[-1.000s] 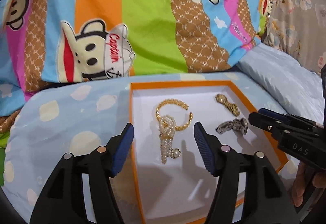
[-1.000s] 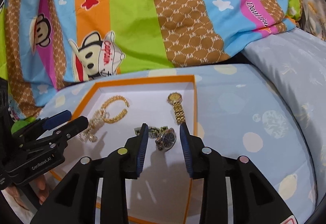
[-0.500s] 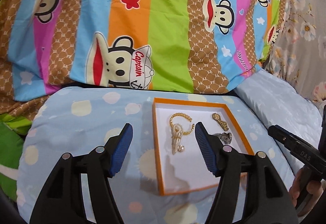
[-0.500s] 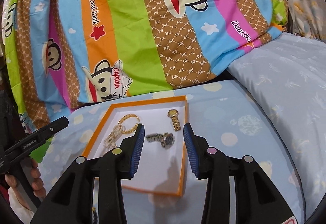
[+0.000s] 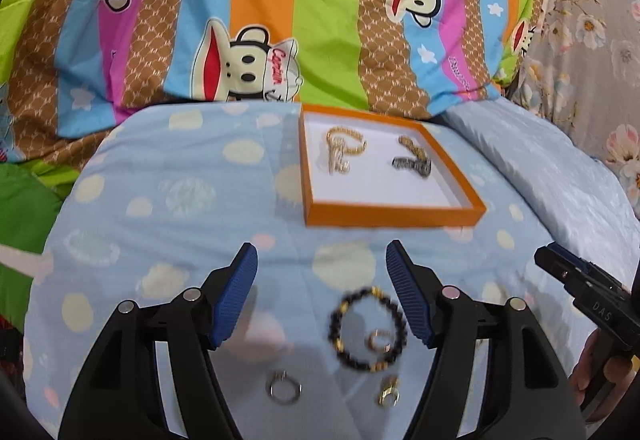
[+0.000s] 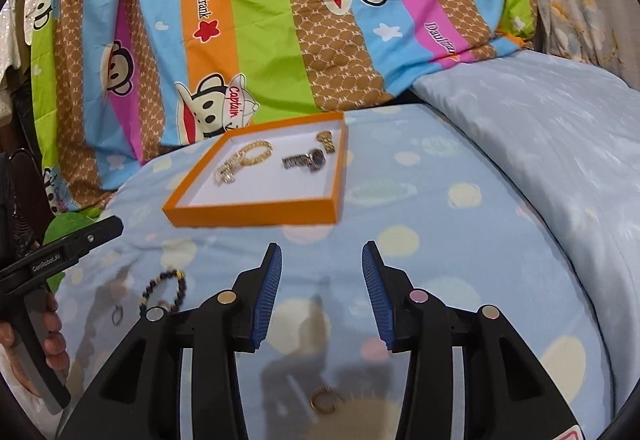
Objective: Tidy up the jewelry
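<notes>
two grippers, left (image 5: 322, 294) and right (image 6: 322, 290), jaws empty and just opening wider. tray (image 5: 394, 214) with watches mid-bed; bead bracelet (image 5: 366, 328) and rings near front edge.

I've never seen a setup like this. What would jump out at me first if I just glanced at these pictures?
Probably the loud striped monkey-print quilt filling the background. Next, the orange tray on the pale blue spotted bedding, with gold chains and watches lying inside. Nearest the camera, a dark beaded bracelet and a few small rings lie loose on the bedding between the blue-padded fingers of the open left gripper.
</notes>
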`<action>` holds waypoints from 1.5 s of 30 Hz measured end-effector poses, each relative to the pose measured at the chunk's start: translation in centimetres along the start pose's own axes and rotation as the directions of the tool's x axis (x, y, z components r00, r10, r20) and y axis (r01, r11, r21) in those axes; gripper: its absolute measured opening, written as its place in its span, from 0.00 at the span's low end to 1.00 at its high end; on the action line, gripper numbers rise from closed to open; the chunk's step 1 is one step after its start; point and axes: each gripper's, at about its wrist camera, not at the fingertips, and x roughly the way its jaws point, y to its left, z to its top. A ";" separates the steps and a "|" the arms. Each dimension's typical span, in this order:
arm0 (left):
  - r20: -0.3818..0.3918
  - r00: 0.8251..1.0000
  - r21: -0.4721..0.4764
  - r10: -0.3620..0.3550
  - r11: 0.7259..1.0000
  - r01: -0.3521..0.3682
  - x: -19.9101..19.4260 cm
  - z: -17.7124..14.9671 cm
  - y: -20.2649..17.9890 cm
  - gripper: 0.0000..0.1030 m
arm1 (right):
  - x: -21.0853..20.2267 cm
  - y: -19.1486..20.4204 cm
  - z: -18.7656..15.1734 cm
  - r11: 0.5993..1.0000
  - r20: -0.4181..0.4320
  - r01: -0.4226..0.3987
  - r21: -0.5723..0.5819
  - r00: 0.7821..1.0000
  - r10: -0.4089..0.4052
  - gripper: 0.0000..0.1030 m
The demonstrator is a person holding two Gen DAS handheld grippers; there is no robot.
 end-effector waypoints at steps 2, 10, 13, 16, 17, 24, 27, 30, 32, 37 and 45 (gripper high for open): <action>-0.017 1.000 0.014 0.017 1.000 -0.017 -0.1 -1.5 -0.2 0.63 | -0.2 -0.2 -1.0 1.000 -0.016 -0.007 0.017 1.000 0.007 0.41; -0.067 0.997 0.023 0.035 0.999 -0.033 -0.1 -4.1 0.0 0.63 | -1.3 -0.1 -4.0 0.999 -0.066 -0.022 0.041 0.997 0.025 0.45; -0.067 0.996 0.043 0.056 0.998 -0.053 0.2 -4.3 -0.4 0.64 | -1.4 0.0 -4.8 0.998 -0.096 -0.025 0.058 0.995 0.031 0.51; -0.070 0.996 0.056 0.057 0.997 -0.053 0.3 -4.4 -0.6 0.67 | -1.7 0.2 -5.3 0.998 -0.110 -0.023 0.065 0.994 0.030 0.51; -0.070 0.996 0.056 0.058 0.997 -0.054 0.3 -4.4 -0.6 0.70 | -1.8 0.3 -5.5 0.998 -0.112 -0.025 0.062 0.993 0.031 0.51; -0.076 0.995 0.029 0.057 0.998 -0.055 0.3 -4.5 -0.2 0.70 | -1.5 1.2 -5.8 0.999 -0.133 -0.010 0.036 0.991 0.015 0.51; -0.086 0.995 0.019 0.047 0.999 -0.046 0.1 -4.8 0.0 0.70 | -1.5 1.0 -5.8 0.999 -0.134 -0.009 0.047 0.991 0.015 0.51; -0.099 0.995 0.017 0.023 1.000 -0.022 -0.5 -5.4 0.1 0.70 | -1.5 0.9 -5.9 0.999 -0.133 -0.010 0.050 0.991 0.016 0.51; -0.107 0.994 0.031 0.002 1.000 0.002 -0.8 -5.9 -0.2 0.70 | -1.4 0.9 -5.9 0.999 -0.135 -0.009 0.048 0.991 0.015 0.51; -0.122 0.992 0.109 -0.017 0.994 0.030 -1.0 -6.5 -1.9 0.70 | -1.3 0.9 -5.9 0.999 -0.142 -0.007 0.050 0.990 0.014 0.51; -0.152 0.988 0.090 -0.018 0.995 0.032 -0.4 -6.5 -1.7 0.70 | -1.2 0.9 -5.8 0.999 -0.142 -0.003 0.054 0.990 0.011 0.51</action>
